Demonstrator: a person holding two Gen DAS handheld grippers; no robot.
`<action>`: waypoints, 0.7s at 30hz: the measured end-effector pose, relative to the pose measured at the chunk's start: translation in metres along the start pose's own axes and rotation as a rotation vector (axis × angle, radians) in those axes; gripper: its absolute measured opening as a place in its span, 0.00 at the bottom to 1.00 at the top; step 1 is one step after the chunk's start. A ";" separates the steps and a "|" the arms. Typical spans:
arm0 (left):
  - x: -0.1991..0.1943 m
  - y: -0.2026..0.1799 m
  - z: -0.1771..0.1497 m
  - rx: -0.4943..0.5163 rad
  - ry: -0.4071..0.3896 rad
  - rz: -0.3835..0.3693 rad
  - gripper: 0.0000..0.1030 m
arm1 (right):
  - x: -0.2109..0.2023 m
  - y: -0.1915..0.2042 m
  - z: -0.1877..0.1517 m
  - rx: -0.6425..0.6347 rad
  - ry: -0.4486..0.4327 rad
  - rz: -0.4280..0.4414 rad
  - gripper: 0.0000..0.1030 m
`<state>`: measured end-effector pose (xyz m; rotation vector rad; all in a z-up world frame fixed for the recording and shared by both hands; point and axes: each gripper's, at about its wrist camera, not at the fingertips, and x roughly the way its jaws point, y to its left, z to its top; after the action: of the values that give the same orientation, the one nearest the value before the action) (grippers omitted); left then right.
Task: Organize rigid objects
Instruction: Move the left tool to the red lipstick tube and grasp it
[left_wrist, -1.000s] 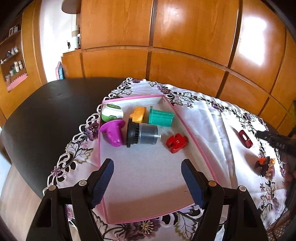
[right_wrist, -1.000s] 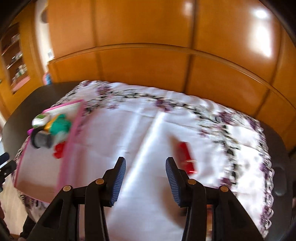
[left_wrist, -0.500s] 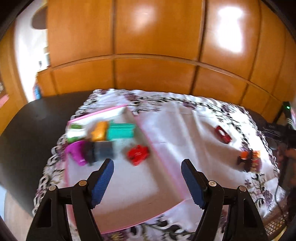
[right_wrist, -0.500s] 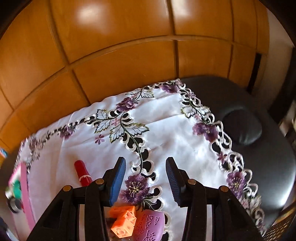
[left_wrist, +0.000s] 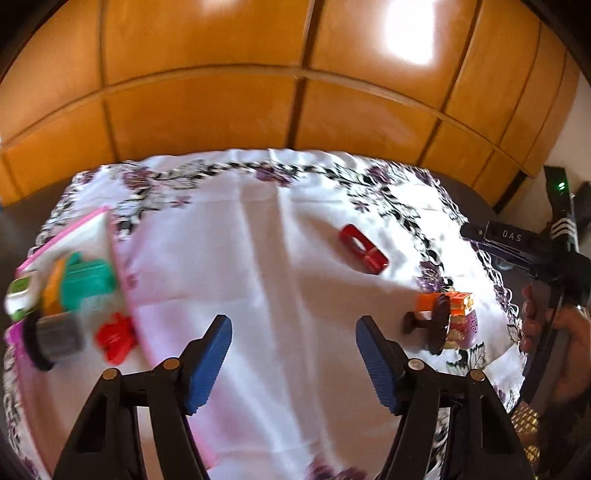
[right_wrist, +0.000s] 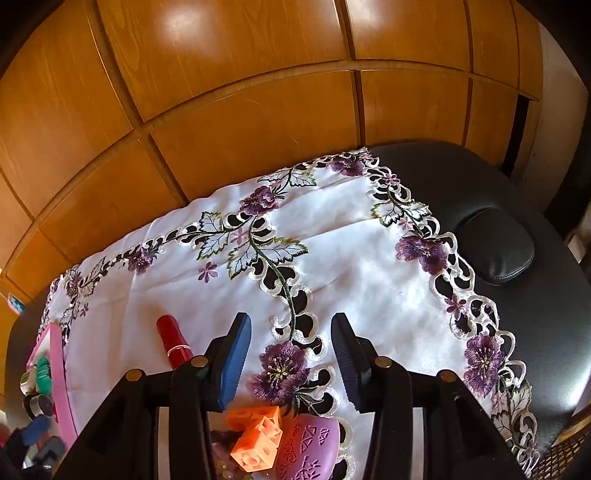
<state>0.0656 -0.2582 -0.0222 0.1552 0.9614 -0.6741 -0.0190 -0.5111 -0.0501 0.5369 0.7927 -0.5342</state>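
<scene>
My left gripper (left_wrist: 291, 363) hangs over the white embroidered cloth (left_wrist: 258, 258); its jaws are closing with nothing between them. A red oblong piece (left_wrist: 364, 249) lies ahead of it. To its right sit orange cubes (left_wrist: 456, 302), a black disc-shaped part (left_wrist: 437, 323) and a pink piece. The pink tray (left_wrist: 62, 230) at the left holds a teal block (left_wrist: 86, 282), a grey and black cylinder (left_wrist: 55, 338), a red piece (left_wrist: 116, 338) and others. My right gripper (right_wrist: 290, 362) is open and empty, just beyond the orange cubes (right_wrist: 258, 439) and a pink embossed piece (right_wrist: 306, 448). A red tube (right_wrist: 173, 343) lies to its left.
A wooden panelled wall (right_wrist: 258, 92) stands behind the table. The black padded surface (right_wrist: 535, 295) shows past the cloth's lace edge on the right. A person's hand (left_wrist: 550, 328) grips the black handle at the right of the left wrist view. The tray's pink edge (right_wrist: 57, 369) shows far left.
The left wrist view has swung right, from over the tray to the open cloth, and its jaws have narrowed. The right wrist view swung right to the cloth's corner, then held still.
</scene>
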 end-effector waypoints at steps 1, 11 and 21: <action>0.008 -0.005 0.003 0.004 0.014 -0.007 0.67 | -0.001 0.000 0.000 0.003 0.000 0.005 0.44; 0.077 -0.043 0.041 0.008 0.090 -0.061 0.67 | 0.001 0.000 0.003 0.013 0.019 0.033 0.44; 0.145 -0.062 0.077 -0.053 0.138 -0.055 0.67 | 0.005 0.005 0.003 0.005 0.037 0.056 0.44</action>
<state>0.1392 -0.4051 -0.0835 0.1304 1.1180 -0.6941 -0.0113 -0.5106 -0.0511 0.5738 0.8094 -0.4754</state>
